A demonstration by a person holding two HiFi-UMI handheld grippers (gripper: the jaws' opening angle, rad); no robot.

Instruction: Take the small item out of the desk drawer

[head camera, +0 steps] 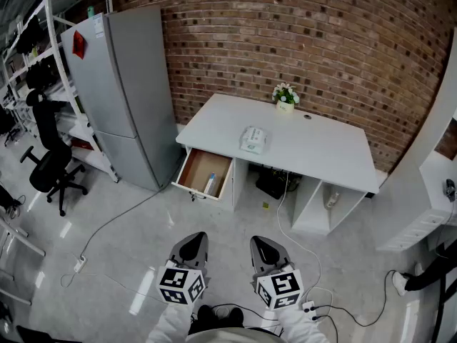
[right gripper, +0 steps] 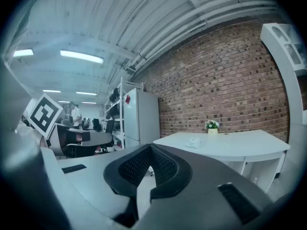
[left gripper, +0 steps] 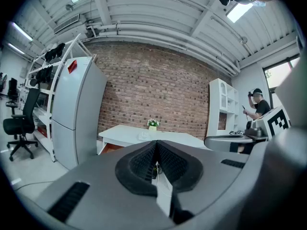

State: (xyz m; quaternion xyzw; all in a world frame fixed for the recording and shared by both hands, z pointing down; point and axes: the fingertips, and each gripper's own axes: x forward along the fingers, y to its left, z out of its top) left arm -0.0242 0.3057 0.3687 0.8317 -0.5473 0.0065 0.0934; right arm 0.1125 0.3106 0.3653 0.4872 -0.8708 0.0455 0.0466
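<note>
Hanging at six o'clock in the head view, the left gripper (head camera: 194, 243) and the right gripper (head camera: 263, 247) sit side by side above the pale grey floor (head camera: 143, 227), each carrying a cube with square markers. Both are closed: in each gripper view the ribbed black pads meet at their tips with nothing between them.

Ahead at twelve o'clock, well apart from both grippers, stands the white rectangular desk (head camera: 314, 148). Its wood-lined drawer with a white front (head camera: 194, 168) is pulled open at the desk's left end. The small white tube-like item with a blue end (head camera: 211, 184) lies inside, toward the drawer's three o'clock side and near its front edge.

On the desktop rests a pale wrapped packet (head camera: 253, 138), and past it, near the back edge, a small pot of white flowers (head camera: 285, 96). A tall grey refrigerator (head camera: 125, 91) stands at ten o'clock, a black office chair (head camera: 50, 164) at nine, and a red brick wall (head camera: 321, 41) closes the scene behind.
</note>
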